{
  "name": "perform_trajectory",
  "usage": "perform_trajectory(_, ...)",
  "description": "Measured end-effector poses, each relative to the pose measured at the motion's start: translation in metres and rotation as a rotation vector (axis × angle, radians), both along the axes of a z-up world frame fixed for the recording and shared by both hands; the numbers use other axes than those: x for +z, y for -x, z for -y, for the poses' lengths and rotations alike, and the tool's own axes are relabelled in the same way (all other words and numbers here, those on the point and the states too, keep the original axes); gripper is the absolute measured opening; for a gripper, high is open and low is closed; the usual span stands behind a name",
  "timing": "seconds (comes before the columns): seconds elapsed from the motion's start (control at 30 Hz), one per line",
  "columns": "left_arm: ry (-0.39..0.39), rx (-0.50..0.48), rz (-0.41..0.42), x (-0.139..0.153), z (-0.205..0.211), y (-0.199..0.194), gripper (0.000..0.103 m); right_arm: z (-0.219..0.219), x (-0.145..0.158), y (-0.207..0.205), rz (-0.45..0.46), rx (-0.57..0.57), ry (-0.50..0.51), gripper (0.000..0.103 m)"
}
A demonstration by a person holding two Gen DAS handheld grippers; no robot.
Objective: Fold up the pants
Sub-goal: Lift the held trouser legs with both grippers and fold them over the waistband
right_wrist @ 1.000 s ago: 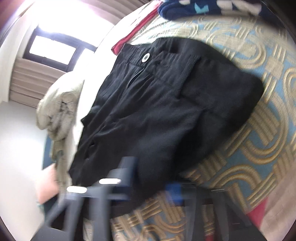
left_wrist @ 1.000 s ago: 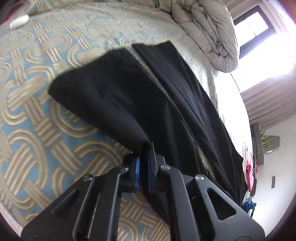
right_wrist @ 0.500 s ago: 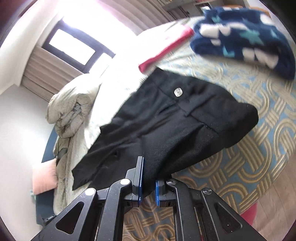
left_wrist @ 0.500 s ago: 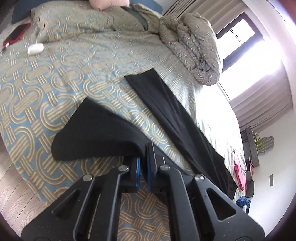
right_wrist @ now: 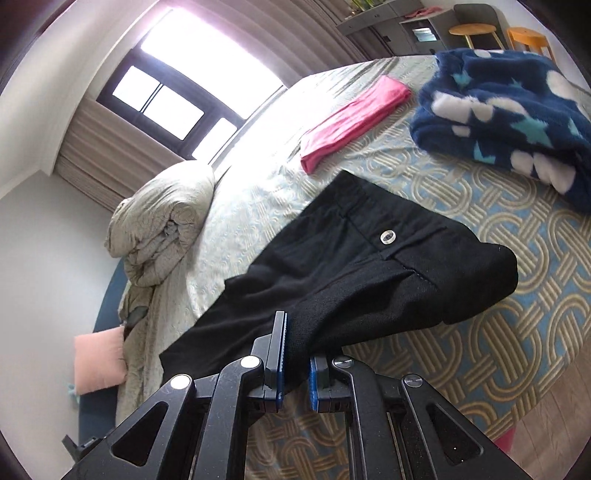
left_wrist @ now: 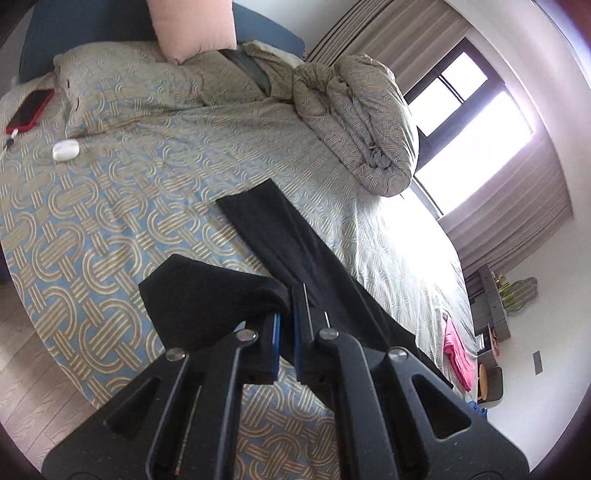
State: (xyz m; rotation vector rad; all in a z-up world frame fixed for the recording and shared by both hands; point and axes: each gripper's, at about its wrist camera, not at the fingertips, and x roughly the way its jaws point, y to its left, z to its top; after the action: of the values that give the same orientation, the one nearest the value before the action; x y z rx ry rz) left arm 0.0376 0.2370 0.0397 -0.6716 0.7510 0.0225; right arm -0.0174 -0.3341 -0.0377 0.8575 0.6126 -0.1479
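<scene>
Black pants (left_wrist: 280, 229) lie along a bed with a blue and tan patterned cover (left_wrist: 92, 206). My left gripper (left_wrist: 285, 325) is shut on the near leg's hem, lifted and bunched above the cover, while the other leg lies flat. In the right wrist view my right gripper (right_wrist: 295, 354) is shut on the near edge of the pants (right_wrist: 351, 266) at the waist end, where the waistband with a silver button (right_wrist: 388, 236) hangs raised off the bed.
A rolled duvet (left_wrist: 362, 122) and a pink pillow (left_wrist: 192, 26) lie at the bed's head. A red phone (left_wrist: 29, 110) and a white case (left_wrist: 65, 150) lie at the left. A pink garment (right_wrist: 351, 118) and a blue starred fleece (right_wrist: 509, 110) lie beyond the waistband. Wooden floor (left_wrist: 22, 369) borders the bed.
Both grippers have risen and pulled back from the bed with the pants' near edge held. The near leg and waist side have lifted off the cover, and more of the bed shows.
</scene>
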Motion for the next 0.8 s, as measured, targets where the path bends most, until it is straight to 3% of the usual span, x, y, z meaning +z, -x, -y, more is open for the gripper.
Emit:
perform_trajectory(0.27,-0.012,-0.003,0.008,0.023,0.002,-0.031,0.007,0.003,0.025,-0.023,0.025,0.008,0.012,0.008)
perform_trajectory(0.5,-0.046,-0.043,-0.055,0.015,0.023,-0.095,0.007,0.005,0.038,-0.082,-0.019,0.052,0.052,0.008)
perform_trajectory(0.7,-0.087,-0.062,-0.173,-0.006,0.039,-0.166,0.007,0.009,0.037,-0.146,-0.072,0.076,0.065,0.008)
perform_trajectory(0.8,-0.100,-0.044,-0.271,-0.025,0.043,-0.200,0.007,0.014,0.030,-0.178,-0.125,0.074,0.060,0.008)
